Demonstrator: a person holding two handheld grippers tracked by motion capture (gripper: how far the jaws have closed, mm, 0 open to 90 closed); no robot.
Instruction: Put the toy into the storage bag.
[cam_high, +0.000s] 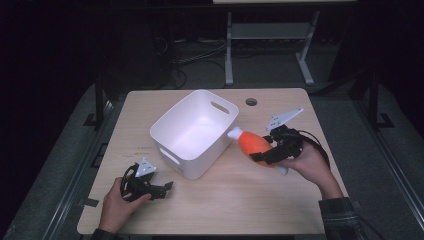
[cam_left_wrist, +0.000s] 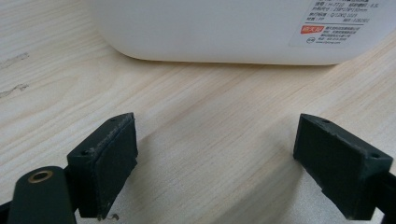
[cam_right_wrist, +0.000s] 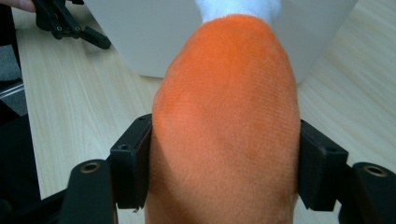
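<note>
Right gripper (cam_high: 266, 152) clamps orange toy (cam_high: 254, 143) beside white bin (cam_high: 195, 132).
Left gripper (cam_high: 162, 189) wide open, empty; bin's label (cam_left_wrist: 341, 21) print too small to read.

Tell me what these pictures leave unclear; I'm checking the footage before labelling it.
- Toy, right gripper view: its near end is cut off by the bottom edge; its white tip by the top edge.
- Bin, high view: the floor along its near wall is hidden by that wall.
- Bin label, left gripper view: print too small, partly cut off by the top edge.
</note>
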